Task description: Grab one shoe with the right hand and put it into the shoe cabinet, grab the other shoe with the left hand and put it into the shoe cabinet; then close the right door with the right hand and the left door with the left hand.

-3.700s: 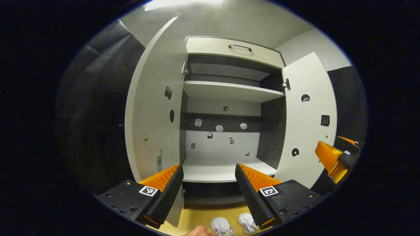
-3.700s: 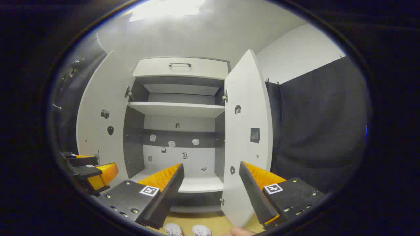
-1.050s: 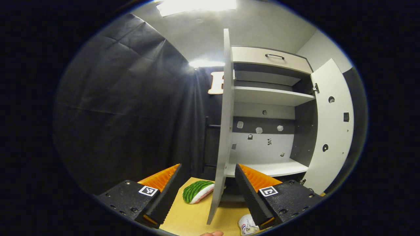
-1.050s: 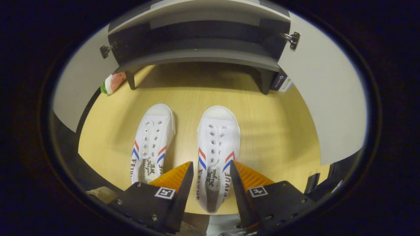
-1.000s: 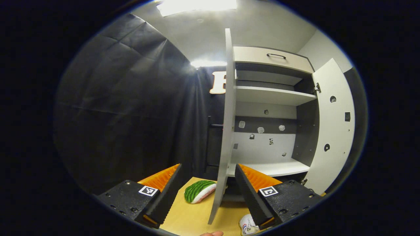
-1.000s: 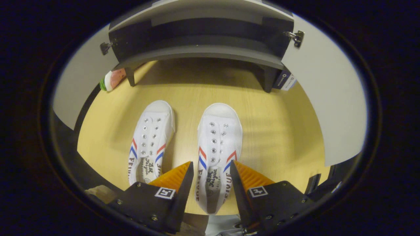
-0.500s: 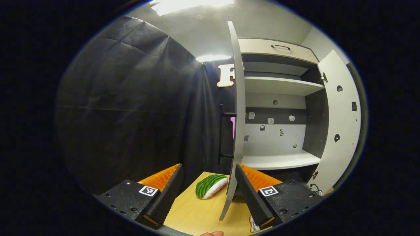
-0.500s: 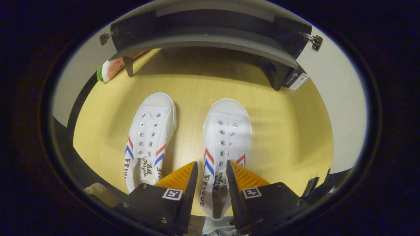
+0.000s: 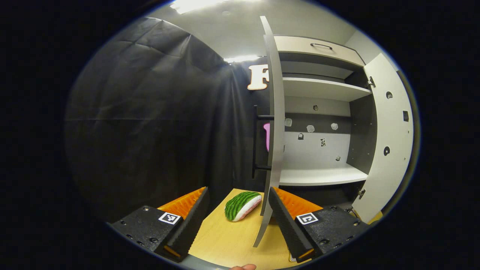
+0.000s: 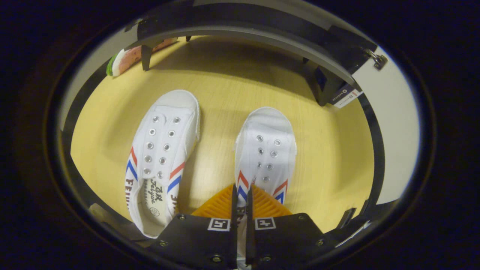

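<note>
Right claw (image 10: 240, 200) is pinched nearly closed on the heel wall of the right-hand shoe (image 10: 265, 150), apparently gripping it for the lift into the shoe cabinet (image 9: 322, 174). Left claw (image 9: 237, 204) waits wide and empty beside the cabinet's left door (image 9: 275, 123). Two white shoes sit on the desk (image 10: 221, 93); the other shoe (image 10: 159, 157) lies untouched alongside. Both doors stand open.

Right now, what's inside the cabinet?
The cabinet holds no shoes on the two shelves I see: lower shelf and upper shelf are bare, small stickers on the back panel. The left door hides its left edge.
</note>
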A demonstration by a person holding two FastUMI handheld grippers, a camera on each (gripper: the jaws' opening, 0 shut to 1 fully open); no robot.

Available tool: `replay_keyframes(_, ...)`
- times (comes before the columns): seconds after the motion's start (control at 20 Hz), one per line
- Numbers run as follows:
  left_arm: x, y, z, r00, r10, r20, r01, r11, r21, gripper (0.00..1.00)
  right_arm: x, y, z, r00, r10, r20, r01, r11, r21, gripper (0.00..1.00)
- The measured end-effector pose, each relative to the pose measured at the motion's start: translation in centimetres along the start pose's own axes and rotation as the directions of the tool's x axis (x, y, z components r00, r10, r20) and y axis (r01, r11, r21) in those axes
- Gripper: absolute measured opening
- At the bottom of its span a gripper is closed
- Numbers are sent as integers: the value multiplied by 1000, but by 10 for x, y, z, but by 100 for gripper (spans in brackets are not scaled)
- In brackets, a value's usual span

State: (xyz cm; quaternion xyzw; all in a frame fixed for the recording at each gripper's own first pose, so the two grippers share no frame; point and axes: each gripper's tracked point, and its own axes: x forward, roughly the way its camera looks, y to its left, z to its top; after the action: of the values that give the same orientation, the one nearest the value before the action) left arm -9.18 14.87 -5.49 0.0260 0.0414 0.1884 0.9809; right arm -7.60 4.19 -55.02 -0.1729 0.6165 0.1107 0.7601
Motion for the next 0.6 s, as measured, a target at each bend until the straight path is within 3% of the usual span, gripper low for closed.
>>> replay_keyframes(0.15,-3,3,-3,1000,-10,-7,10,1000,7,96,-6,-2,2,997,54,52,-61,986,153,10)
replay_keyframes(0.2,-3,4,-4,1000,-10,-11,10,1000,8,97,-10,-3,3,996,70,60,-82,972,221,1)
replay_keyframes(0.3,-3,3,-6,1000,-18,-19,18,1000,9,93,-14,-9,5,991,110,78,-129,942,309,0)
replay_keyframes(0.4,-4,0,-7,999,-33,-25,33,999,10,97,-16,-10,5,987,131,90,-154,925,346,1)
replay_keyframes(0.6,-4,-6,-9,998,-58,-32,59,998,8,94,-34,-6,18,970,185,160,-237,878,417,0)
